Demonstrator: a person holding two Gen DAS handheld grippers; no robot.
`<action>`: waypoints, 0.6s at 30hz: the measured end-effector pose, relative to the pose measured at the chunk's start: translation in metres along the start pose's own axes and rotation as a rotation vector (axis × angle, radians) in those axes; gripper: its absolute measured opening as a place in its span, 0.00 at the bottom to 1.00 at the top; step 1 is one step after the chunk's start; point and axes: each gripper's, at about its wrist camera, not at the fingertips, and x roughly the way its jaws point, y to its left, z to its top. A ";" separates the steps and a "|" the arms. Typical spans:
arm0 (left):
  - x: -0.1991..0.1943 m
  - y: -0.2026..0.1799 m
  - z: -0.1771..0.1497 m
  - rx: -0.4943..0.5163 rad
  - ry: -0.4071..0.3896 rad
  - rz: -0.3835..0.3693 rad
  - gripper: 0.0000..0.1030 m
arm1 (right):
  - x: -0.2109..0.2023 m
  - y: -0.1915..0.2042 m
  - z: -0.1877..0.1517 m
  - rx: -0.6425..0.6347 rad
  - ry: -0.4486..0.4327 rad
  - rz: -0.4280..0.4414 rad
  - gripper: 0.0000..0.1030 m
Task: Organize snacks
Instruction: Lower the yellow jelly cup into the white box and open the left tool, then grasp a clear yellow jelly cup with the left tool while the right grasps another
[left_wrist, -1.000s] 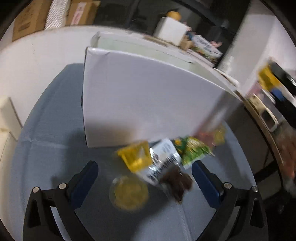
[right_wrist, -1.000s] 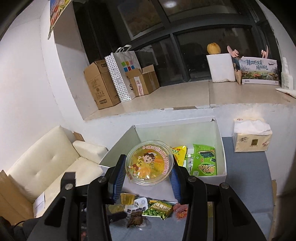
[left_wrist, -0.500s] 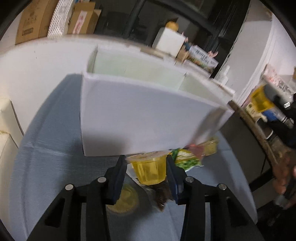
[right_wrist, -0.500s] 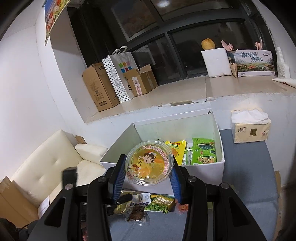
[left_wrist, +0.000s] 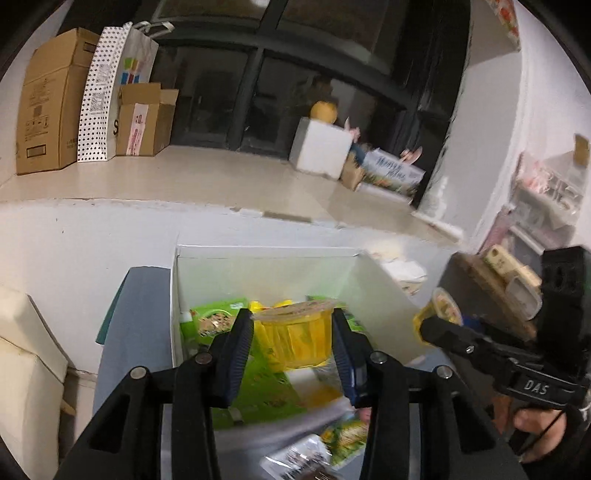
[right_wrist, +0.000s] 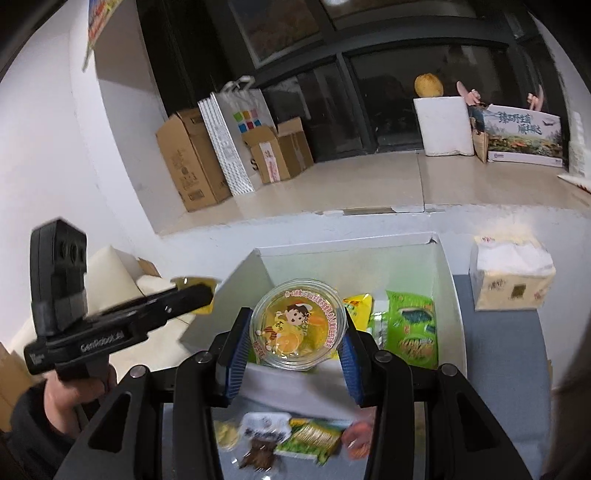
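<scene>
My left gripper (left_wrist: 293, 345) is shut on a small yellow jelly cup (left_wrist: 295, 338) and holds it above the open white box (left_wrist: 266, 254). My right gripper (right_wrist: 293, 345) is shut on a larger jelly cup with a cartoon lid (right_wrist: 297, 328), also above the white box (right_wrist: 351, 243). Green and yellow snack packets (right_wrist: 410, 332) lie inside the box. Loose snack packets (right_wrist: 291, 437) lie on the grey table in front of the box. The right gripper shows at the right of the left wrist view (left_wrist: 428, 325). The left gripper shows at the left of the right wrist view (right_wrist: 195, 293).
A tissue box (right_wrist: 511, 277) stands on the table right of the white box. A cream sofa (right_wrist: 114, 273) is at the left. Cardboard boxes (right_wrist: 192, 162) and a paper bag (right_wrist: 236, 136) stand on the window ledge behind.
My left gripper closed on the small yellow jelly cup on the table and lifted it up over the box. My right gripper moved closer to the box with its jelly cup.
</scene>
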 end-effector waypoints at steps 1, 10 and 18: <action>0.008 0.002 0.002 0.000 0.009 0.007 0.45 | 0.006 -0.002 0.003 -0.004 0.011 -0.013 0.46; 0.019 0.009 -0.008 -0.031 0.041 0.041 1.00 | 0.027 -0.038 0.007 0.090 0.027 -0.087 1.00; -0.012 -0.006 -0.016 0.021 0.013 0.016 1.00 | -0.005 -0.048 0.000 0.100 0.008 -0.146 1.00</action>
